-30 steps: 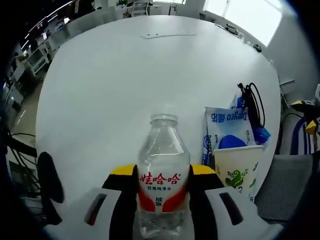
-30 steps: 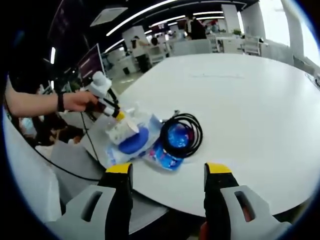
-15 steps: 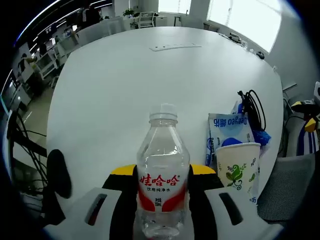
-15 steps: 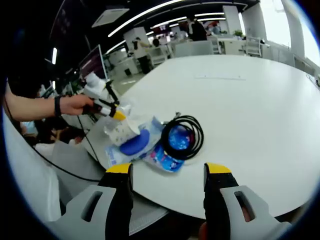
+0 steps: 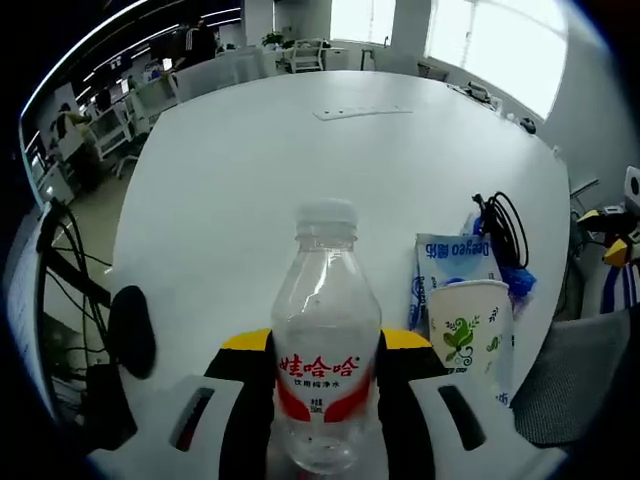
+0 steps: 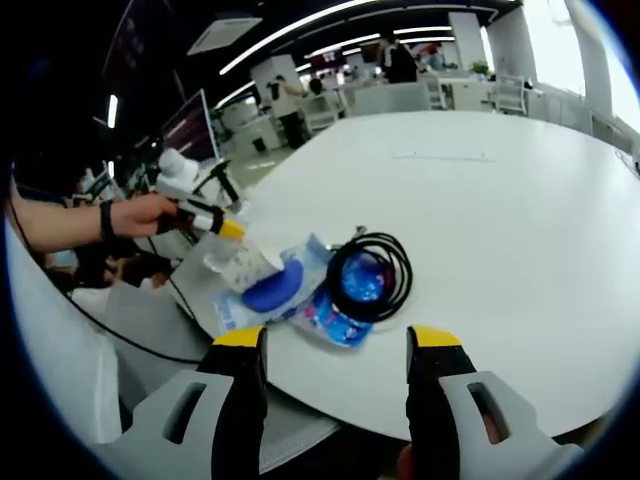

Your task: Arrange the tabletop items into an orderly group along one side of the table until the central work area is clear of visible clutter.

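Observation:
A clear water bottle [image 5: 322, 300] with a red label and white cap stands upright between the yellow-tipped jaws of my left gripper [image 5: 325, 342], which is shut on it. To its right stands a paper cup [image 5: 468, 330] with a green leaf print, on a blue and white packet [image 5: 447, 258]. A black cable coil [image 5: 505, 222] lies beyond them. In the right gripper view, my right gripper [image 6: 335, 345] is open with nothing in it, short of the cable coil [image 6: 370, 272] and the packet [image 6: 270, 292]. A hand holds the left gripper [image 6: 205, 218] by the cup [image 6: 245, 262].
The white table [image 5: 300, 170] stretches far ahead with a flat strip [image 5: 362, 112] near its far side. A black oval object [image 5: 132, 330] sits at the table's left edge. Cables hang there. Desks, chairs and people fill the room behind.
The left gripper has shifted slightly with the bottle still in it, and its view now takes in more of the room. The right gripper has hardly moved.

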The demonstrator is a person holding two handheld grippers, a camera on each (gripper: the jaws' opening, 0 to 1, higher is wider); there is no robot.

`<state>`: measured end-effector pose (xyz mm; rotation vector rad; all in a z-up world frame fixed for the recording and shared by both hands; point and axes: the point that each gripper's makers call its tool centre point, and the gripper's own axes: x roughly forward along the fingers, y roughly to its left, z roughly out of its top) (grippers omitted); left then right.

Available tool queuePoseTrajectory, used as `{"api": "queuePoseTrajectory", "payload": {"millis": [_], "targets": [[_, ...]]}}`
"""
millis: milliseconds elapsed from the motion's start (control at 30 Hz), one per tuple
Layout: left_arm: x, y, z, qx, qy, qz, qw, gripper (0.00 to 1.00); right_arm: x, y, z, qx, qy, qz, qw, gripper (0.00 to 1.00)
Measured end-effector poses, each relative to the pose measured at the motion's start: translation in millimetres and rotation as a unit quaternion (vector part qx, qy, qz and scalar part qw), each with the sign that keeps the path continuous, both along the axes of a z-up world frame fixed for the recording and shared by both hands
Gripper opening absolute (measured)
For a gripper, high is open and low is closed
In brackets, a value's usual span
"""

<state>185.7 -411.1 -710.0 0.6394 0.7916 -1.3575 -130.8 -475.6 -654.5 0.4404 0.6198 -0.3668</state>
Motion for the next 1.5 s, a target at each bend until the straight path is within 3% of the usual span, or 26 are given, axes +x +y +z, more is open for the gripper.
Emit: {"api": "queuePoseTrajectory", "payload": {"millis": [533,900,1500], "targets": [[0.7,26.4,17.7,-0.028,-0.016,0.045,0.9985,0.38,6.4,7.2,-1.8,0.003,-0.002,0.013,0.9999,0.54],[-9.3,54.8,28.2,-0.036,-0.051,0.048,0.9969,0.38,7.7,9.8,-2.0,0.004,-0.004,0.018,0.9998,0.54],[-11.6,96.1,22.2,-0.038,-0.043,0.103,0.993,0.38,7.7,13.9,-6.2,0.008,-0.001,0.025,0.9997,0.54]]}}
